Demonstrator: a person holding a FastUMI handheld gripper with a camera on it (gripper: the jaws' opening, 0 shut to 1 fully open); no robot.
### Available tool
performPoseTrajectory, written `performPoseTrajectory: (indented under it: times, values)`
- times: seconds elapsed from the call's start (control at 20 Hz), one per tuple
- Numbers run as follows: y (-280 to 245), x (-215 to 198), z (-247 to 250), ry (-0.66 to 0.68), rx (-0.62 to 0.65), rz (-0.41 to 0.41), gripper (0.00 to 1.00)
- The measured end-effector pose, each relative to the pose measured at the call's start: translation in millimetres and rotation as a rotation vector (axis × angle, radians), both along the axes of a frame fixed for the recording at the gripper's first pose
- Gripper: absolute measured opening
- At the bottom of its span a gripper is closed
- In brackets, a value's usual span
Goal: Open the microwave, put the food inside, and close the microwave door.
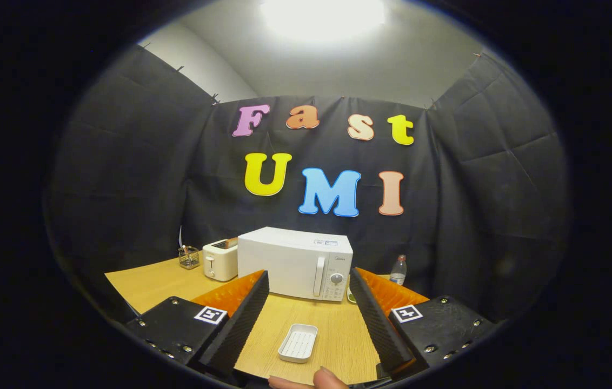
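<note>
A white microwave (pixel 295 265) stands at the back of the wooden table (pixel 144 286), its door closed, with a vertical handle (pixel 319 276) and a dial on its right side. A small white ribbed tray (pixel 298 342) lies on the table between my fingers, near their base. My gripper (pixel 309 283) is open, nothing held, and the microwave sits just beyond the fingertips. A person's fingertip (pixel 327 378) shows below the tray.
A white toaster (pixel 220 260) stands left of the microwave, and a wire holder (pixel 189 257) with pens left of that. A clear water bottle (pixel 398 270) is right of the microwave, partly behind the right finger. A small object peeks out by the microwave's lower right corner.
</note>
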State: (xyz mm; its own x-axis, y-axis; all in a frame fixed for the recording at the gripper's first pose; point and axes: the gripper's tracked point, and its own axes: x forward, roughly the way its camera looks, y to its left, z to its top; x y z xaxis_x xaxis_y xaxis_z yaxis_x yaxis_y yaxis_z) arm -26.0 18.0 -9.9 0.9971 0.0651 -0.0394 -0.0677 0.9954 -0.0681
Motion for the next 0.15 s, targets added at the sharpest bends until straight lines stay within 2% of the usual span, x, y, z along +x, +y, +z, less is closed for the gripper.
performPoseTrajectory:
  times: [0.15]
  values:
    - [-0.1,1.7,-0.3,0.003,0.009,-0.01,0.95]
